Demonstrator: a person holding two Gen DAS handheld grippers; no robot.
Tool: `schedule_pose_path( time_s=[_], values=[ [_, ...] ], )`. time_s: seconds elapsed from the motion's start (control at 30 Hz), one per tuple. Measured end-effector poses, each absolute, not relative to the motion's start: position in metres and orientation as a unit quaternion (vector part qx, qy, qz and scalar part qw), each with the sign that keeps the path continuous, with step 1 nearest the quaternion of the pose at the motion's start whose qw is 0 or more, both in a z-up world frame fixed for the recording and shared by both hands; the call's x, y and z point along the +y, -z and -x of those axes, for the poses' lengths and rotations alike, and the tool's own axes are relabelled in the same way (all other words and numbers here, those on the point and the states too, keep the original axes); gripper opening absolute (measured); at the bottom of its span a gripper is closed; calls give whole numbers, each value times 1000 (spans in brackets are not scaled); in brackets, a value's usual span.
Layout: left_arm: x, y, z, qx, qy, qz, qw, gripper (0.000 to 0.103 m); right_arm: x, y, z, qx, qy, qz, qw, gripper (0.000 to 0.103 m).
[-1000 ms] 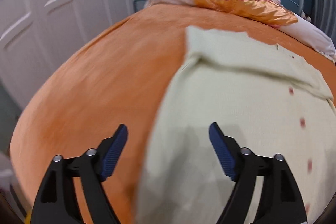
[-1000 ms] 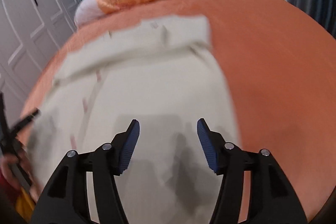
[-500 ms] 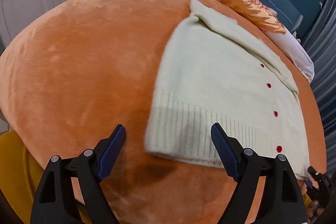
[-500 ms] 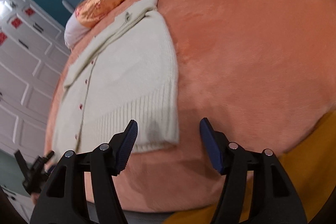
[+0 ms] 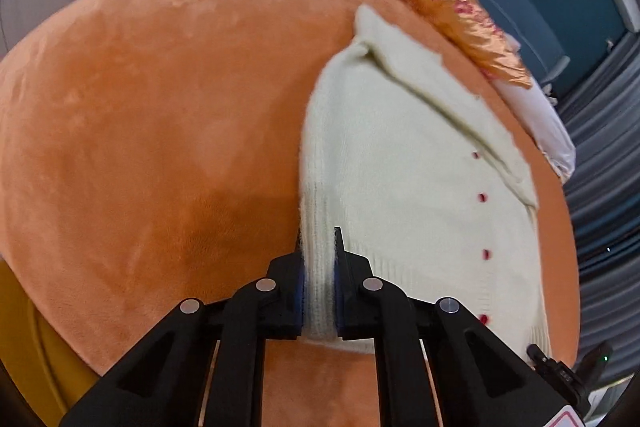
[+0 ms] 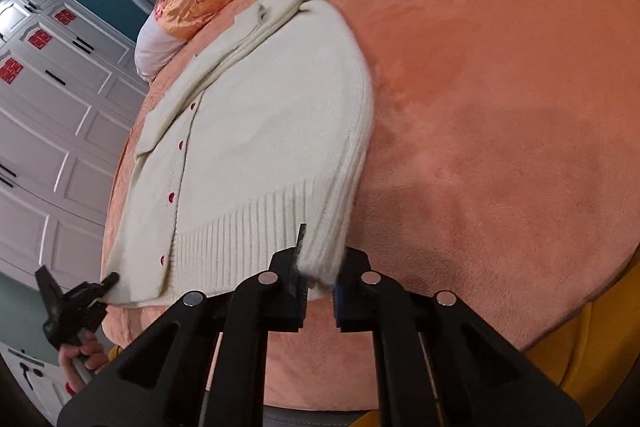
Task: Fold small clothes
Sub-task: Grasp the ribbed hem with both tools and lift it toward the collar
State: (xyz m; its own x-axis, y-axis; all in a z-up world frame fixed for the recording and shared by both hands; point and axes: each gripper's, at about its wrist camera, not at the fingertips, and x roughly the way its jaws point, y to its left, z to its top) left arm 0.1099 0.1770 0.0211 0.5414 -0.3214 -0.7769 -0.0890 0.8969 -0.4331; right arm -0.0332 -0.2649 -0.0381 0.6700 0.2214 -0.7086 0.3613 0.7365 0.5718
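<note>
Currently the cream cardigan (image 5: 408, 163) lies flat on the orange bed cover (image 5: 160, 107), buttoned, with its ribbed hem toward the bottom of both frames and its collar toward the pillows (image 5: 452, 7) at the top.

Left wrist view: the left gripper (image 5: 319, 279) has just closed, and its pads now clamp the hem corner at lower centre of the frame. A ridge of knit stands up between the two jaws. The row of red buttons (image 5: 482, 197) runs down the right side of the frame. At the lower right edge, part of the right gripper (image 5: 560, 371) shows as a dark tip at the opposite hem corner; its grip cannot be told from this view.

Right wrist view: the right gripper (image 6: 320, 283) has likewise just closed and pinches the other hem corner at lower centre, the knit bunched and lifted between its pads. Only this view shows the left gripper (image 6: 108, 281) from outside, at the lower left, its tip on the hem corner, together with the person's hand (image 6: 80, 359) around its handle. Only this view also shows the white panelled wardrobe doors (image 6: 52, 131) bearing red paper emblems, along the left of the frame.
</note>
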Motion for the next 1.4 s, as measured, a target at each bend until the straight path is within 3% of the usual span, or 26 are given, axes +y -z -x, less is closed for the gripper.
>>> schedule_pose_path(
  time_s=[0.23,0.43,0.63,0.67,0.7,0.77,0.8,0.83,0.87,0.9,0.93,0.97,1.0,1.23,1.4],
  values=[
    [173,-38,-83,479,94,194,851,7,-261,23,58,392,42,-329,858,5],
    [181,-20,-45,510,105,177,835,7,-269,25,85,408,37,-345,844,5],
    [186,-8,-41,517,78,197,829,13,-276,37,78,439,38,-357,823,9],
    [186,-9,-43,513,78,205,830,22,-278,39,77,438,40,-364,821,11],
    [185,-11,-47,508,75,207,832,40,-278,38,76,433,40,-367,822,16],
    [183,-13,-52,496,60,205,842,61,-277,37,76,427,36,-370,824,33],
    [181,-12,-55,493,56,201,844,61,-278,36,75,425,36,-372,824,42],
    [178,-9,-60,498,59,201,842,62,-278,36,73,424,35,-375,823,42],
    [177,-6,-64,504,63,204,837,61,-278,37,71,427,33,-379,820,41],
    [175,-1,-68,513,75,214,828,58,-278,39,70,429,30,-381,818,28],
    [174,2,-69,518,83,218,823,50,-277,39,69,432,30,-379,817,7],
    [171,4,-72,531,96,218,814,18,-275,39,68,437,30,-375,817,8],
    [168,5,-71,538,99,211,810,7,-273,34,70,432,32,-367,823,7],
    [181,-51,-42,505,135,156,838,6,-261,-16,101,399,-14,-307,864,6],
    [188,-72,13,541,169,91,819,6,-243,-22,153,472,-58,-238,847,6]
  ],
)
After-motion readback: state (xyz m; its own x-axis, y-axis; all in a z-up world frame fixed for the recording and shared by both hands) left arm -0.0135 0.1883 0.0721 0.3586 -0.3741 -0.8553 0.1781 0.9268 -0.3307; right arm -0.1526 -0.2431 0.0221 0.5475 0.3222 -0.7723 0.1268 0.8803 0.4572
